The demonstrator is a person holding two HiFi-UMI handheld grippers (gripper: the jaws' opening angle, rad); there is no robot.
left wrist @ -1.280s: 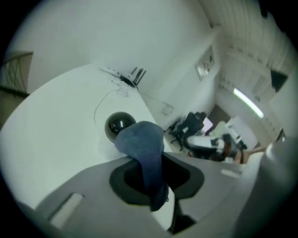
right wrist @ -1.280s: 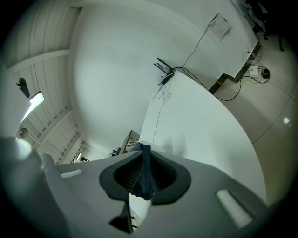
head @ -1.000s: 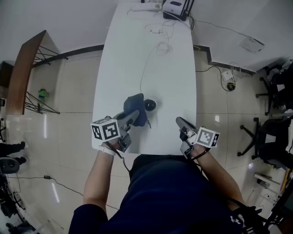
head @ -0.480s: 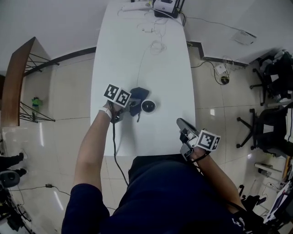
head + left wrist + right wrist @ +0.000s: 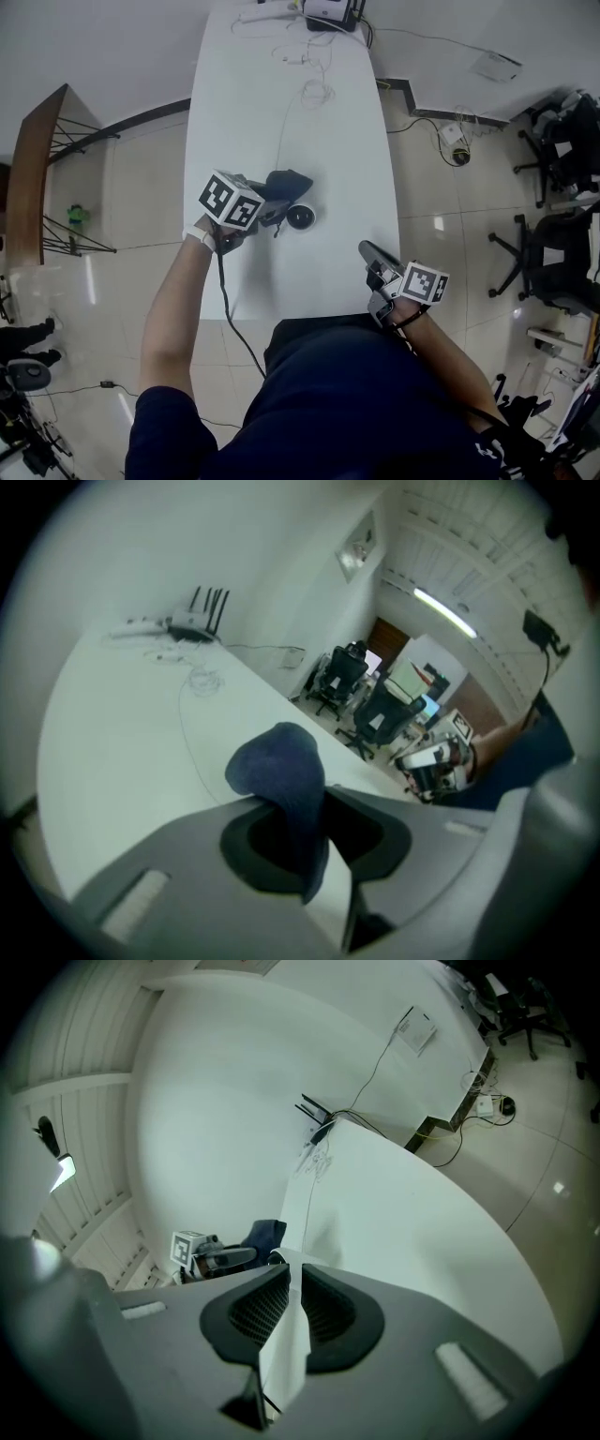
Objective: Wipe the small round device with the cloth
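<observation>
Head view shows cloth (image 5: 287, 181) beside device (image 5: 300, 217), cable (image 5: 283, 131) and router (image 5: 328, 11) beyond.

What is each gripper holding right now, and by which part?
The left gripper pinches the dark blue cloth by a fold, its bunched end bulging past the jaws. The right gripper holds nothing; its jaws are shut.
</observation>
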